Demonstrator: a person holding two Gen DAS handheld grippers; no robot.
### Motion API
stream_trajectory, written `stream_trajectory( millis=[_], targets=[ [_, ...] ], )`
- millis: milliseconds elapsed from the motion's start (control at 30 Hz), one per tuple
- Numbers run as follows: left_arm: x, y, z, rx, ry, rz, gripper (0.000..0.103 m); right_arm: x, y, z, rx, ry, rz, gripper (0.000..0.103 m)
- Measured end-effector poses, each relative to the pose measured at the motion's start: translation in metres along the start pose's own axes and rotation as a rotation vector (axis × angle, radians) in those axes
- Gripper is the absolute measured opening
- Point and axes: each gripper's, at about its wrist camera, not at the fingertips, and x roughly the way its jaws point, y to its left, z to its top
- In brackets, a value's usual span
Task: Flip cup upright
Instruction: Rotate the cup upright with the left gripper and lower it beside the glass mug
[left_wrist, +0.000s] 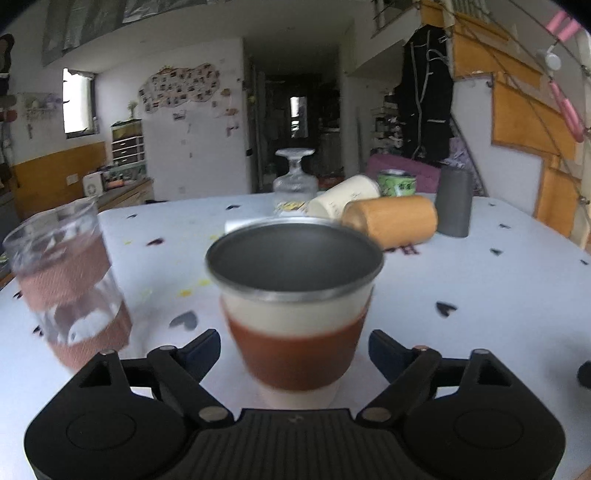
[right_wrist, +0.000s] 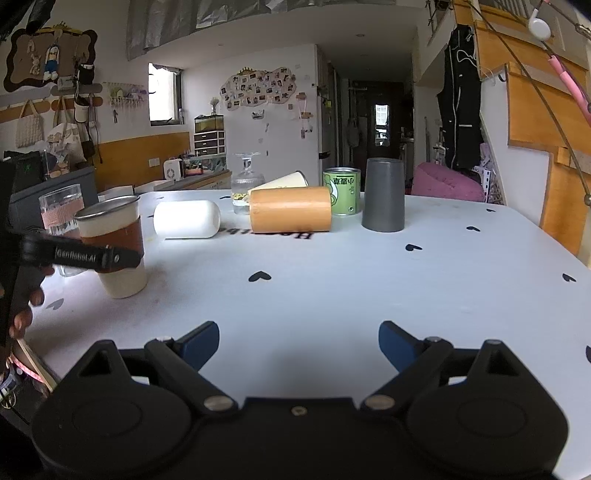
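Observation:
A white cup with a brown sleeve and a metal rim (left_wrist: 295, 314) stands upright on the white table (left_wrist: 480, 295), mouth up. My left gripper (left_wrist: 294, 354) is open, its blue-padded fingers on either side of the cup's lower half without touching it. The same cup (right_wrist: 114, 243) shows at the left of the right wrist view, with the left gripper's black finger (right_wrist: 81, 254) across it. My right gripper (right_wrist: 299, 343) is open and empty above the table's near middle.
A clear glass with a pink band (left_wrist: 66, 280) stands left of the cup. Behind it lie a white cup (right_wrist: 186, 218), an orange cup (right_wrist: 290, 214) and a cream cup (right_wrist: 284, 181). An upturned stemmed glass (right_wrist: 246, 184), a green can (right_wrist: 341, 190) and an upside-down grey cup (right_wrist: 383, 194) stand there too.

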Motion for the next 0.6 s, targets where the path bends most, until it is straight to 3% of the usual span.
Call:
stream_trajectory(
  millis=[100, 367, 600],
  targets=[
    [0.007, 0.004, -0.003, -0.018, 0.010, -0.024, 0.070, 0.002, 0.002, 0.000, -0.002, 0.006, 0.006, 0.094],
    [0.016, 0.021, -0.004, -0.066, -0.014, 0.057, 0.070, 0.002, 0.006, 0.000, -0.013, 0.009, 0.008, 0.094],
    [0.029, 0.055, -0.004, -0.126, 0.020, 0.147, 0.066, 0.003, 0.007, 0.000, -0.017, 0.011, 0.014, 0.094]
  ],
)
